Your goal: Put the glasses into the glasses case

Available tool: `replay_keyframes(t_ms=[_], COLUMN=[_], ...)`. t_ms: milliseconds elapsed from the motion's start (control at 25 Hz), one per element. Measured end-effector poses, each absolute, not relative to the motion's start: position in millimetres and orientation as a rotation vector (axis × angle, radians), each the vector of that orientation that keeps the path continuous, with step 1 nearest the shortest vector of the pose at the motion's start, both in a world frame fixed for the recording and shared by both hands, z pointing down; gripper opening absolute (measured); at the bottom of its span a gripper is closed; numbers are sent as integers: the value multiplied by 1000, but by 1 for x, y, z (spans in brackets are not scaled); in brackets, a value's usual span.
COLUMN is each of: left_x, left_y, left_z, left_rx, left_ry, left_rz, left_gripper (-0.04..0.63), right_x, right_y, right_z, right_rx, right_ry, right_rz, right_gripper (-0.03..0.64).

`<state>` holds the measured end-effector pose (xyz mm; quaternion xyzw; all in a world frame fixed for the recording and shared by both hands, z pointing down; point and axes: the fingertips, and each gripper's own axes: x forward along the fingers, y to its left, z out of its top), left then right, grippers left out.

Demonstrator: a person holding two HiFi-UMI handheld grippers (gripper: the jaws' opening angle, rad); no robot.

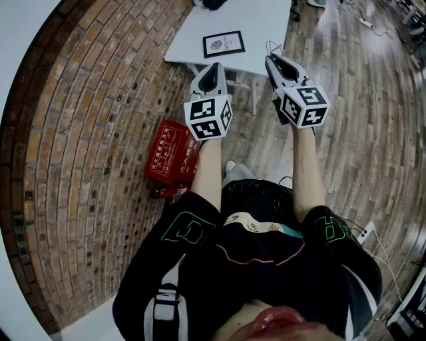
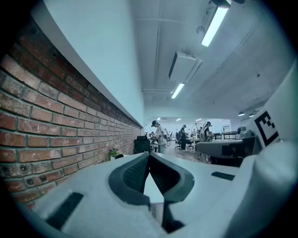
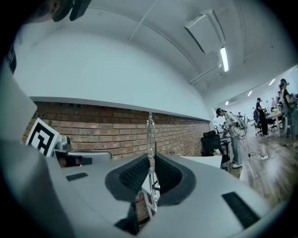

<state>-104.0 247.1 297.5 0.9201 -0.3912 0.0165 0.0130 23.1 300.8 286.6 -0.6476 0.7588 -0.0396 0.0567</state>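
Observation:
Both grippers are held up level in front of the person, above the floor. My right gripper [image 3: 151, 157] is shut on the glasses [image 3: 150, 132], a thin wire frame that stands on edge between the pads and sticks out past the tips. In the head view the right gripper [image 1: 275, 61] points toward the white table [image 1: 266, 20], with the glasses' wire [image 1: 270, 49] showing at its tip. My left gripper [image 2: 149, 155] is shut with nothing in it, and in the head view the left gripper [image 1: 212, 72] is beside the right one. I cannot make out a glasses case in any view.
A framed card [image 1: 223, 44] lies on the white table, and a dark thing [image 1: 213, 3] sits at the table's far edge. A red box [image 1: 172, 152] rests on the floor by the brick wall [image 1: 80, 133]. People [image 2: 160, 135] and desks are far off in the room.

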Motion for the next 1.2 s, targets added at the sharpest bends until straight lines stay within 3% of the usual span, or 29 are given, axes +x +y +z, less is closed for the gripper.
replay_keyframes(t_ms=[1200], left_x=[-116], left_y=[234], left_z=[277], left_rx=[2858], left_ry=[-1248], left_rz=[-27], left_gripper=[-2], right_x=[32], right_y=[289], right_z=[273], right_rx=[-2008], right_ry=[2293], right_rz=[-90], right_gripper=[48])
